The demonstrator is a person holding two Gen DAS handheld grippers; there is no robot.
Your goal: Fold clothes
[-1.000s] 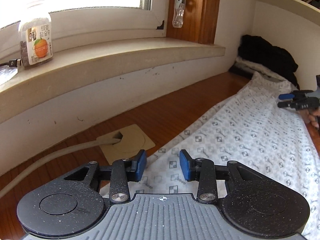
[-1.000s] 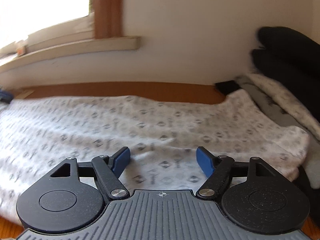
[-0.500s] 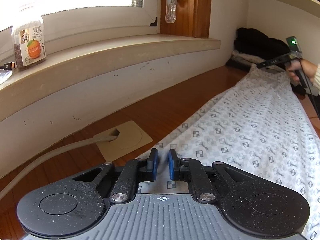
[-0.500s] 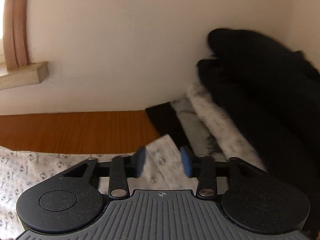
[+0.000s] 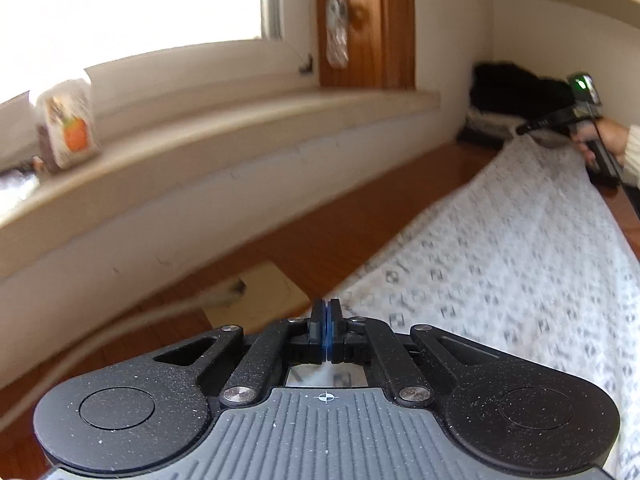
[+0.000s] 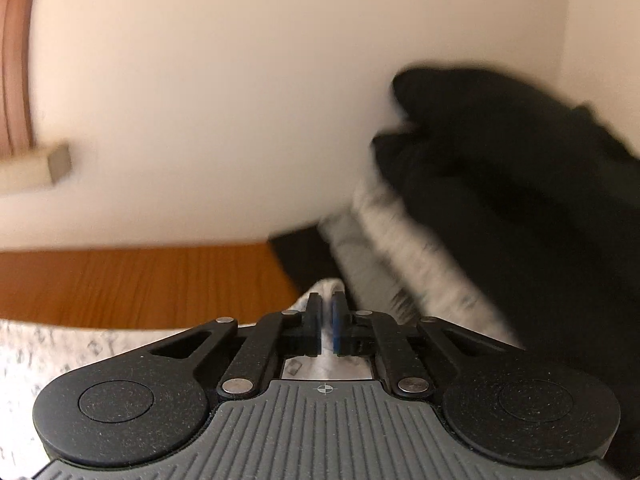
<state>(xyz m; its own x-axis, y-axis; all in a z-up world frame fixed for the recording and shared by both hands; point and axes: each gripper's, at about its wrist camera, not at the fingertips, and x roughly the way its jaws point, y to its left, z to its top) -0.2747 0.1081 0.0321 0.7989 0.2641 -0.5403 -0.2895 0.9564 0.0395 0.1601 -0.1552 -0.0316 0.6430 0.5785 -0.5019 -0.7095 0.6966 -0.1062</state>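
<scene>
Pinching opposite ends of one patterned white garment point(image 5: 520, 264), both tools are clamped down on cloth. The left gripper point(image 5: 326, 330) has its blue pads pressed together with a thin edge of fabric between them, and the garment runs forward and to the right of it along the wooden surface point(image 5: 320, 240). The right gripper point(image 6: 326, 328) has its pads drawn narrow around a bunched corner of the same cloth; in the left view it shows far ahead to the right, held in a hand point(image 5: 604, 140).

The garment lies long and fairly flat between the two tools, so I judge the step in hand to be a lift or carry of one long edge. Doing it well calls for keeping both pinches firm and moving the two ends together at the same height, so the span stays taut without slipping out of the thin left bite. Just ahead and to the right of the right gripper sits a pile of dark and pale clothes point(image 6: 500, 200); the held corner should stay clear of it.
</scene>
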